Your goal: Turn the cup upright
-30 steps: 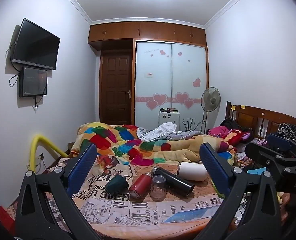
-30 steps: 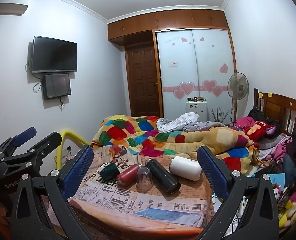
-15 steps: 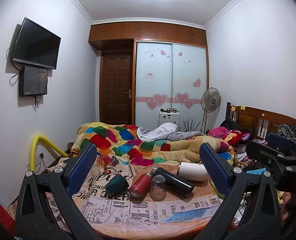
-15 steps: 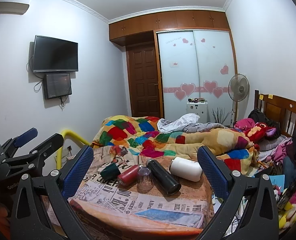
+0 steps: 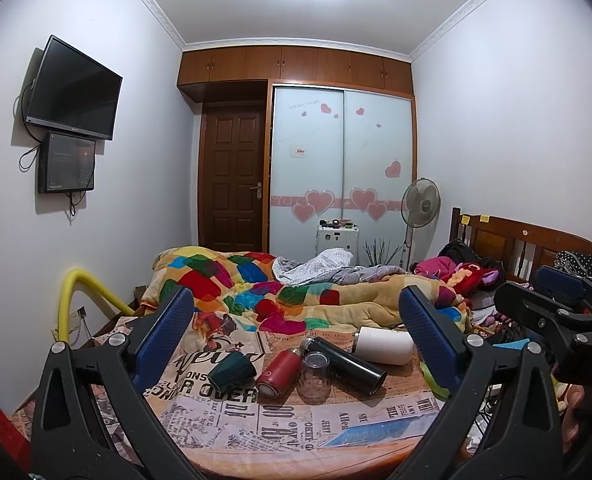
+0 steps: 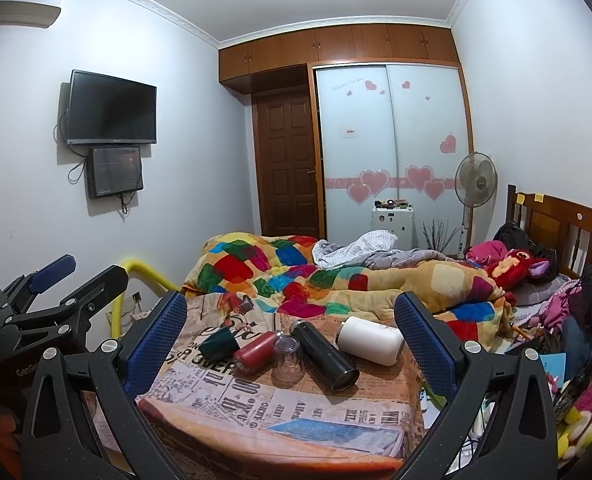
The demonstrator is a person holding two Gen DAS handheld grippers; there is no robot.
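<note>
- Since a second ago, almost nothing has shifted: your views sit nearly as before and the vessels have not moved.
- Your left gripper (image 5: pixel 296 332) and right gripper (image 6: pixel 291 328) both have their fingers spread wide, holding nothing, well short of the surface (image 5: pixel 255 420).
- The clear cup (image 5: pixel 314 374) stands mouth-down on the newsprint cloth.
- It touches the red bottle (image 5: pixel 277 372) and the black flask (image 5: pixel 344 364); the green cup (image 5: pixel 231 370) and white bottle (image 5: pixel 384 346) lie at either end.

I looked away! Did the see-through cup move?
No. The clear cup sits upside down between the red bottle and black bottle, as before.
</note>
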